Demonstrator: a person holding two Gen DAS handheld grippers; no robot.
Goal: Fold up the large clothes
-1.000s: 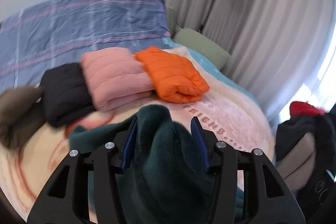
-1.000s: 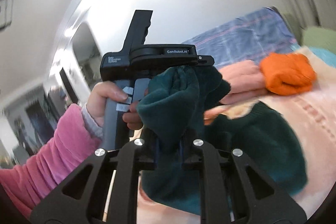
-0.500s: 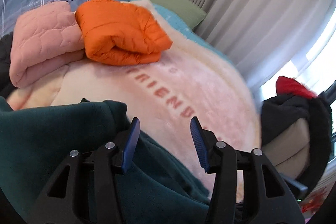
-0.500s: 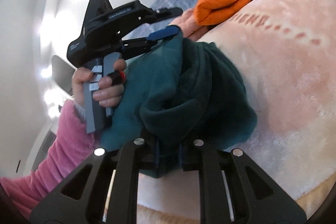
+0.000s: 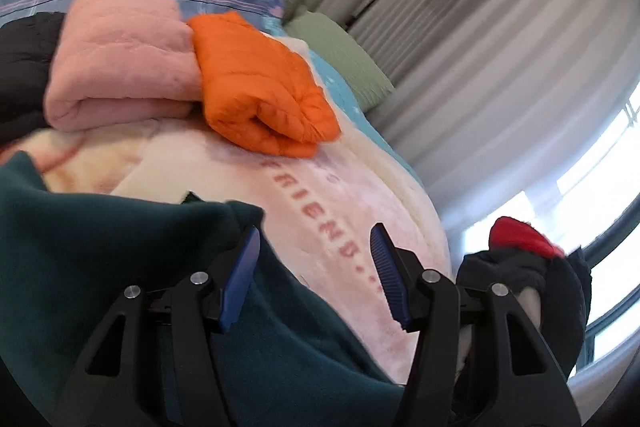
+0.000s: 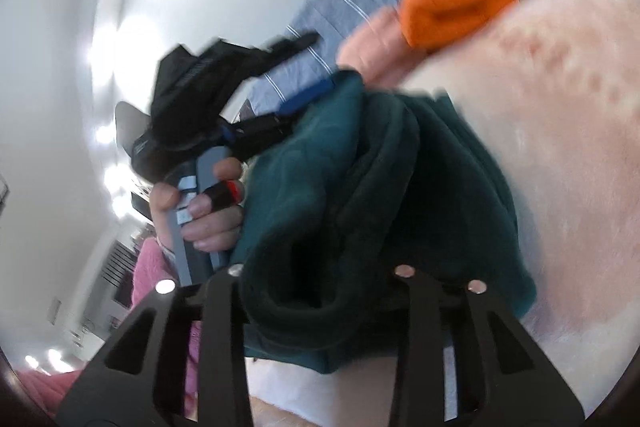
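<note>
Bedroom, bed (image 5: 360,235) with pink fleece blanket, grey curtains behind.

Item: green fleece garment (image 5: 100,259), lying bunched at the blanket's near edge, having come down from mid-air a second ago.

Left hand-held gripper (image 5: 316,267): jaws opening, spread, nothing between the pads; cloth lying just beside and under the left finger.

Right hand-held gripper (image 6: 320,291): jaws opening, garment bunched between them, apparently being let go; picture blurred.

Meaning: fold being laid down.

Left view alone is showing the clothes pile (image 5: 520,267) by the window; right view alone, the person's hand (image 6: 200,207).
</note>
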